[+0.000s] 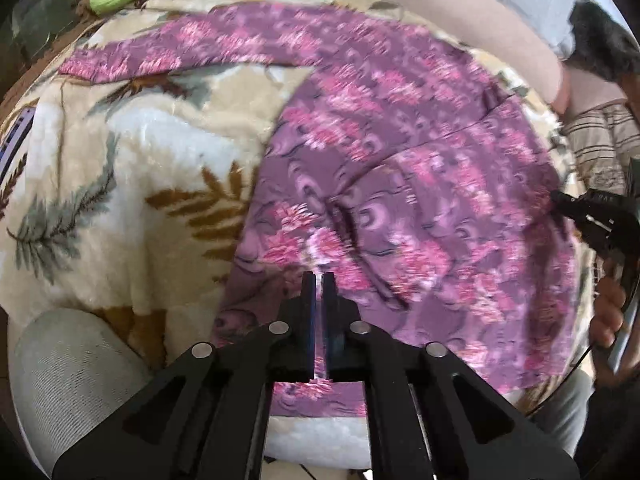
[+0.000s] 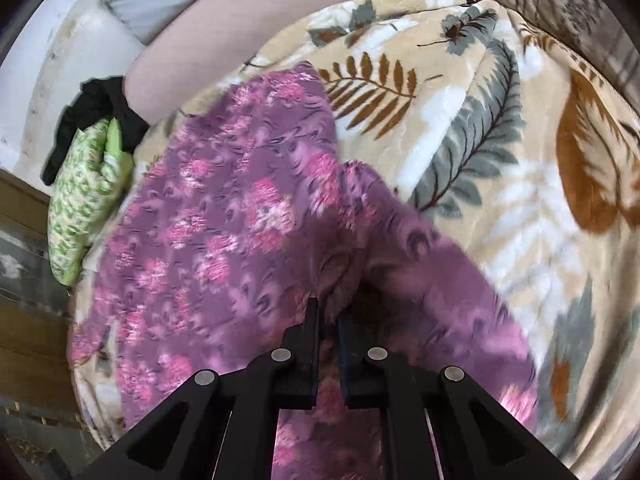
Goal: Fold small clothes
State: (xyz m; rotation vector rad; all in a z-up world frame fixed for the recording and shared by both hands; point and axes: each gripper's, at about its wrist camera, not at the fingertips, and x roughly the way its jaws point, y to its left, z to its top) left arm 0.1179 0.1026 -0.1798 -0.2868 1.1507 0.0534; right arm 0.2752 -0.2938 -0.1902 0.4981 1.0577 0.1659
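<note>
We have the purple, pink-flowered thin cotton garment (image 1: pixel 400 168) lying spread on the cream leaf-print plush blanket (image 1: pixel 132 160), one long strip reaching toward ten o'clock. Our left gripper (image 1: pixel 319 280) pinches its near hem, jaws nearly together; our right gripper (image 2: pixel 328 312) pinches a bunched fold at the three o'clock edge. We judge both bites shallow: thin cloth could slip out, or drag on the plush pile and fold crookedly.

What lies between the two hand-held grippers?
Only purple floral garment, in the left wrist view, from the left hand-held gripper to the right hand-held gripper.
</note>
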